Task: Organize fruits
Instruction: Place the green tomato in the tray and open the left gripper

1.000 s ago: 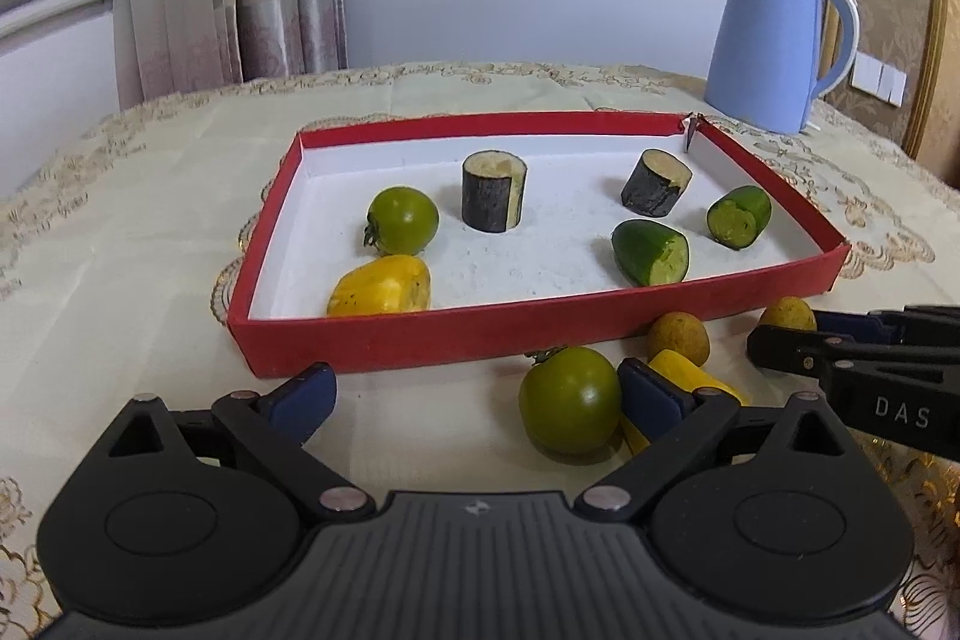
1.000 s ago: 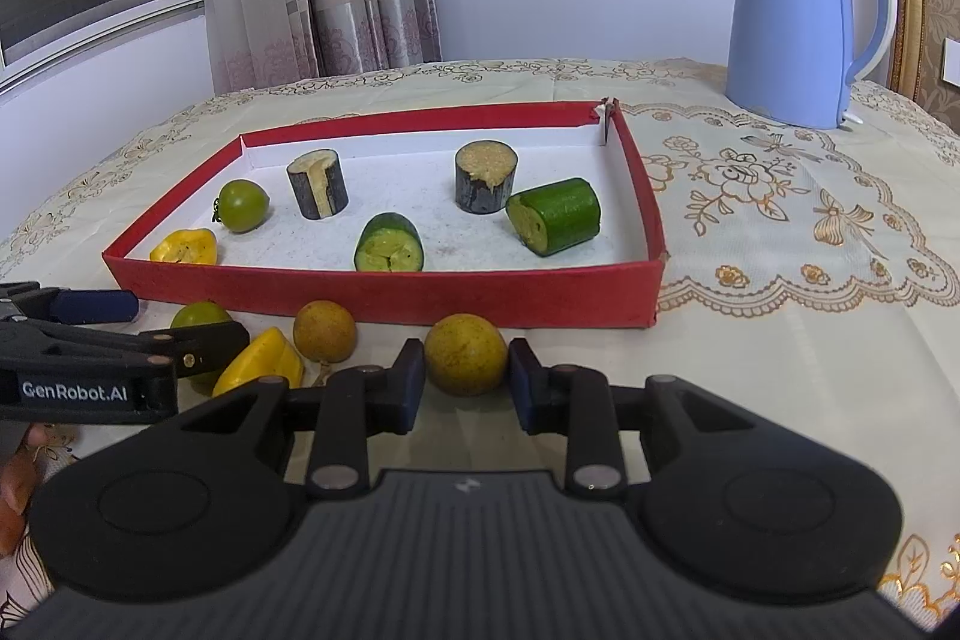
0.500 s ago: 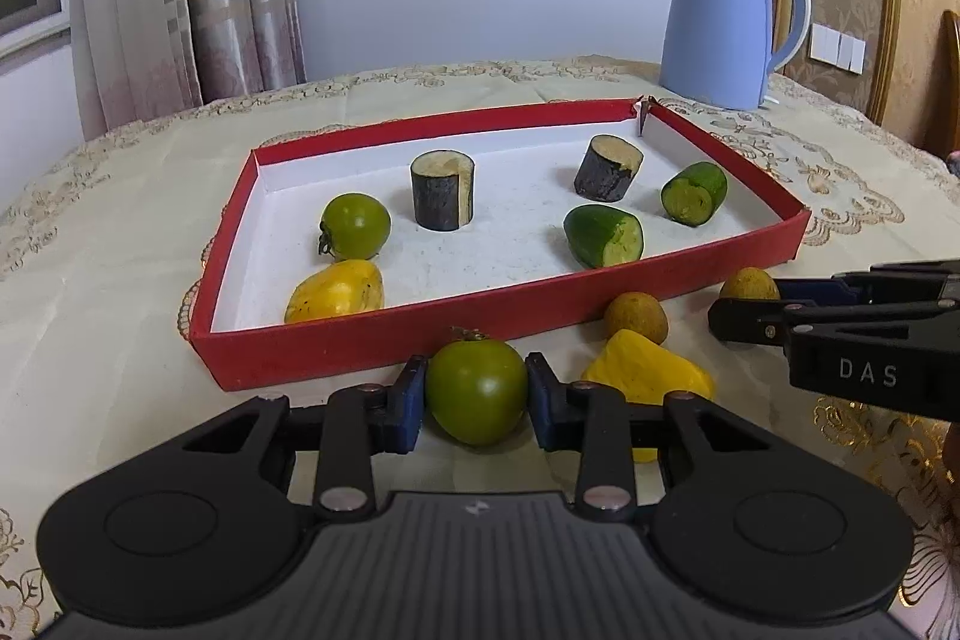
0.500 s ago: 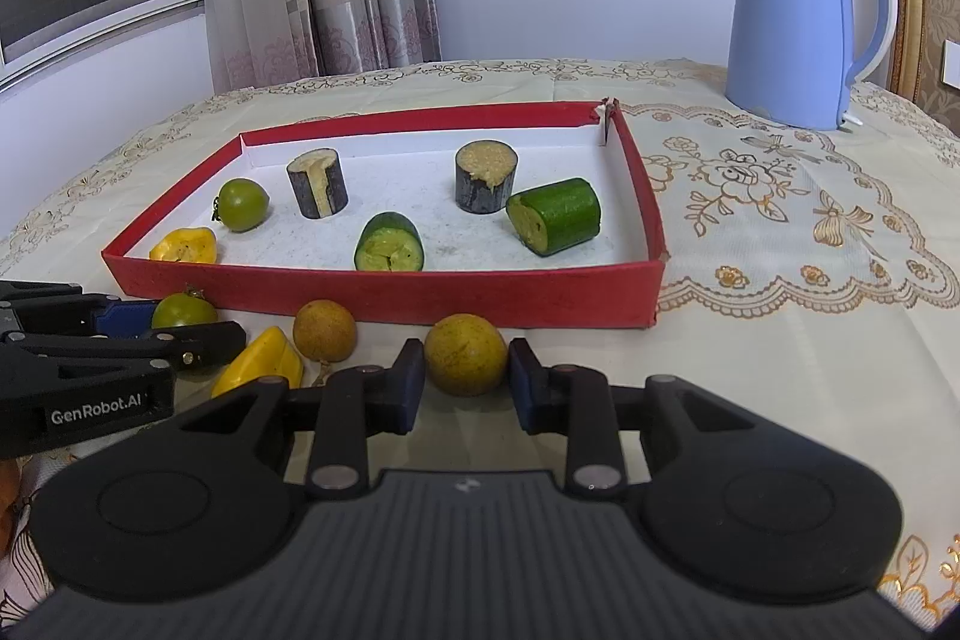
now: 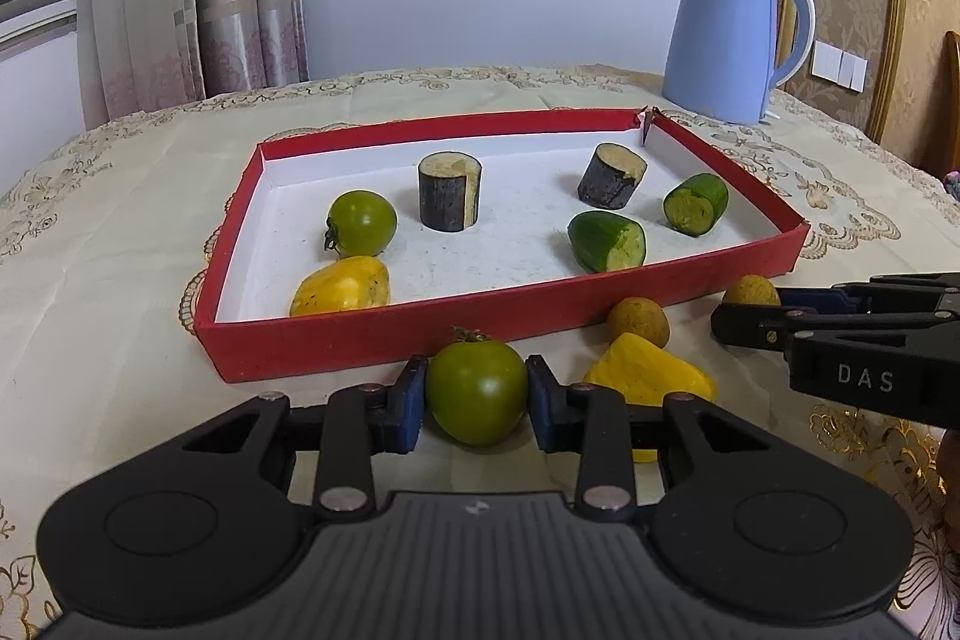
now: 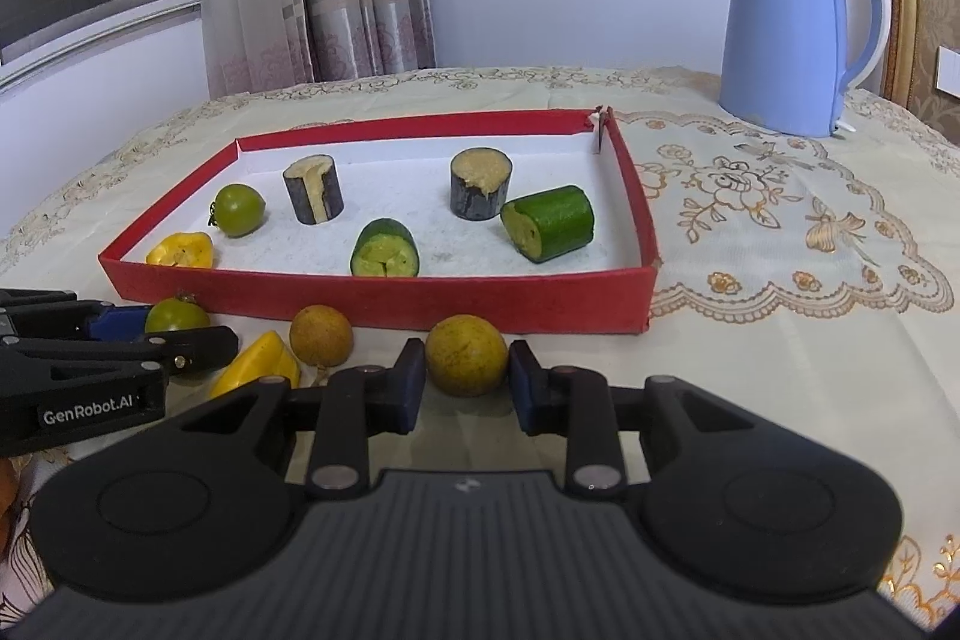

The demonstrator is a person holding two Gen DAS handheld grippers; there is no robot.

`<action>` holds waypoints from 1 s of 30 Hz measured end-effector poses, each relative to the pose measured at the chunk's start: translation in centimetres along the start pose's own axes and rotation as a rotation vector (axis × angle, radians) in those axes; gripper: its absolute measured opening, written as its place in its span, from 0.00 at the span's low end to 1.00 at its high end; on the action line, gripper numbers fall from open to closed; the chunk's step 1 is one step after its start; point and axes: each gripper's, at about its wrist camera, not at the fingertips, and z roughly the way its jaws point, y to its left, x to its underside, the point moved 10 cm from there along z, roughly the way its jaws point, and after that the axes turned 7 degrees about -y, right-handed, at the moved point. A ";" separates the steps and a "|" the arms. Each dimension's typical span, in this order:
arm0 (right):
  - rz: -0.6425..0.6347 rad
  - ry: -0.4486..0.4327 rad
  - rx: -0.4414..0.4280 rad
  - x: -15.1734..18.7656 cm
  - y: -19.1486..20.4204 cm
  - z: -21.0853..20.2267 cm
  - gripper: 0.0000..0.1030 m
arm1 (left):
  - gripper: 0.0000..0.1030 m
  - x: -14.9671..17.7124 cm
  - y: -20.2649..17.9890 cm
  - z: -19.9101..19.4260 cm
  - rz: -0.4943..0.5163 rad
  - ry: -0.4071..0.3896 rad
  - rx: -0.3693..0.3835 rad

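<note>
In the left wrist view my left gripper (image 5: 477, 394) is shut on a green tomato (image 5: 477, 376) that rests on the tablecloth just before the red tray (image 5: 384, 340). In the right wrist view my right gripper (image 6: 467, 376) is shut on a round yellow-brown fruit (image 6: 465, 361) in front of the tray's near wall (image 6: 384, 295). Between the two grippers lie a yellow pepper piece (image 5: 648, 379) and a second round brown fruit (image 5: 637, 321). The tray holds a green tomato (image 5: 362, 222), a yellow pepper piece (image 5: 342, 287), two dark eggplant chunks and two cucumber pieces.
A blue kettle (image 5: 726, 40) stands behind the tray's far right corner. The table wears a cream embroidered cloth (image 6: 780, 280). Curtains and a window are at the back left. Bare tray floor shows between the pieces.
My left gripper has closed from wide open onto the green tomato on the cloth. The right gripper keeps its hold on the yellow-brown fruit and has not moved.
</note>
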 end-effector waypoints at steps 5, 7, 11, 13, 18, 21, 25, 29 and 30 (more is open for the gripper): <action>0.010 0.005 -0.005 0.0 -0.1 0.1 0.27 | 0.33 -0.2 0.6 -0.2 -0.019 0.004 -0.015; 0.008 0.008 -0.004 0.1 -0.1 0.1 0.27 | 0.33 -0.2 0.9 -0.2 -0.035 0.008 -0.018; 0.007 0.008 -0.004 0.1 -0.1 0.1 0.27 | 0.33 -1.1 0.7 -1.0 -0.025 -0.016 -0.011; 0.004 0.009 -0.002 0.1 -0.1 0.1 0.27 | 0.33 -2.0 0.5 -1.4 -0.014 -0.036 -0.005; -0.002 0.010 0.001 0.1 0.0 0.2 0.28 | 0.33 -4.7 0.0 -1.7 0.012 -0.086 -0.006; -0.006 0.011 0.003 0.1 0.1 0.2 0.28 | 0.33 -5.7 0.0 -0.8 0.017 -0.090 -0.013; -0.006 0.010 0.002 0.1 0.1 0.2 0.28 | 0.33 -6.2 0.2 1.1 0.014 -0.077 -0.031; -0.007 0.010 0.003 0.1 0.1 0.2 0.28 | 0.32 -6.3 0.6 2.9 0.014 -0.066 -0.056; -0.007 0.010 0.003 0.1 0.1 0.2 0.28 | 0.32 -6.4 0.7 3.3 0.014 -0.064 -0.057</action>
